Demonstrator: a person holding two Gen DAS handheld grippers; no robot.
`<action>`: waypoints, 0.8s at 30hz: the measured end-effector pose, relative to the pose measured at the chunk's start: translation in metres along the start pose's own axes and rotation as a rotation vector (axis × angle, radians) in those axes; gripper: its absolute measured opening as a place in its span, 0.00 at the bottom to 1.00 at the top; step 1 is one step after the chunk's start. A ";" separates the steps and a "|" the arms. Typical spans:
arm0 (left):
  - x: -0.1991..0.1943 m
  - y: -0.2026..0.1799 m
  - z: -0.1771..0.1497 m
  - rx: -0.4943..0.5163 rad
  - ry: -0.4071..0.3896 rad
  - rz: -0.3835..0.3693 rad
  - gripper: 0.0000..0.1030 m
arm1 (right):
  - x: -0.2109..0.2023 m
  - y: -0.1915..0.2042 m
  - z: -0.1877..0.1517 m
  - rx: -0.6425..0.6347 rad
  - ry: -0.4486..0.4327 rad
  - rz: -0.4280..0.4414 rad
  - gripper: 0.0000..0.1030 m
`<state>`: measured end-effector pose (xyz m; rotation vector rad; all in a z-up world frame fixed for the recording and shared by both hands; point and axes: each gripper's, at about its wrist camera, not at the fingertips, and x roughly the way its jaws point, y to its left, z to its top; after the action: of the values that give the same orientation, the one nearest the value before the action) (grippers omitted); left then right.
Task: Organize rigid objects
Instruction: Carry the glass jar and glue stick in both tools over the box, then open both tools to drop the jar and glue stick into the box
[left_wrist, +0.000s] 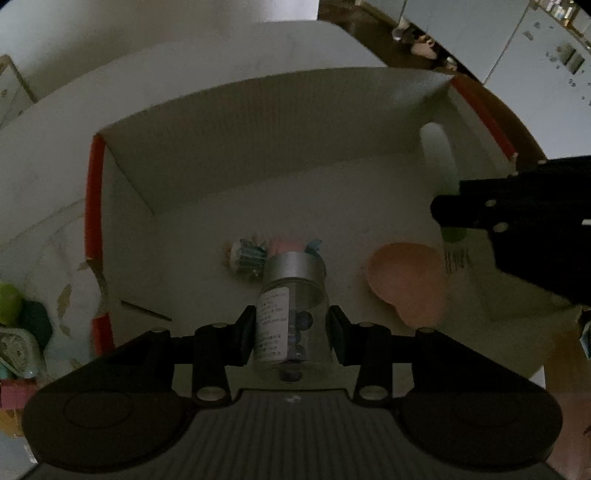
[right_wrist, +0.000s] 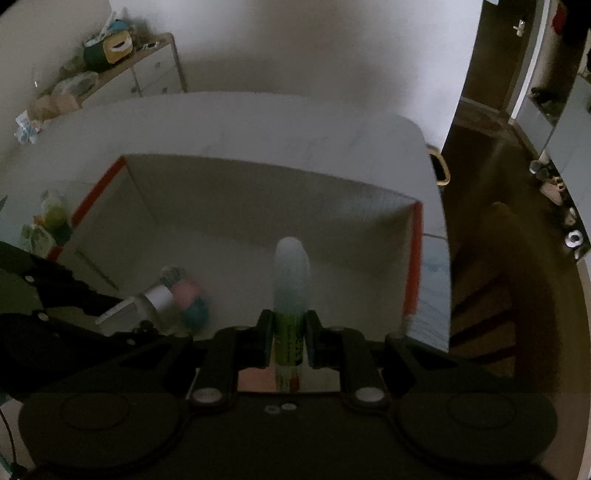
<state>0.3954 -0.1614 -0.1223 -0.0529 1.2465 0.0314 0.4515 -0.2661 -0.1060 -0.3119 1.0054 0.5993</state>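
Note:
My left gripper (left_wrist: 291, 332) is shut on a clear glass jar (left_wrist: 291, 317) with a silver lid and a white label, held over the open white box (left_wrist: 221, 122) with red edges. My right gripper (right_wrist: 289, 341) is shut on a green tube with a pale rounded cap (right_wrist: 290, 280), also over the box (right_wrist: 258, 192). The right gripper shows at the right of the left wrist view (left_wrist: 517, 218), with the tube's cap (left_wrist: 437, 155) sticking up. The left gripper and the jar's lid (right_wrist: 160, 295) show at the left of the right wrist view.
On the box floor lie a pink round item (left_wrist: 410, 277), a small striped teal toy (left_wrist: 247, 254) and a pink and blue item (right_wrist: 190, 299). Clutter sits on the table left of the box (left_wrist: 14, 325). A cabinet (right_wrist: 147, 74) stands behind; dark floor (right_wrist: 498, 258) is right.

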 end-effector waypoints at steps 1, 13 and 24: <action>0.001 -0.003 0.001 -0.003 0.006 0.003 0.39 | 0.003 0.001 0.000 -0.006 0.006 0.003 0.16; 0.027 -0.017 0.021 -0.031 0.084 0.026 0.39 | 0.029 0.003 -0.007 -0.014 0.080 0.015 0.16; 0.034 -0.026 0.036 -0.023 0.138 0.018 0.39 | 0.033 0.002 -0.001 -0.019 0.099 0.019 0.19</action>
<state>0.4421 -0.1853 -0.1427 -0.0654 1.3851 0.0583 0.4626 -0.2545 -0.1347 -0.3519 1.0993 0.6156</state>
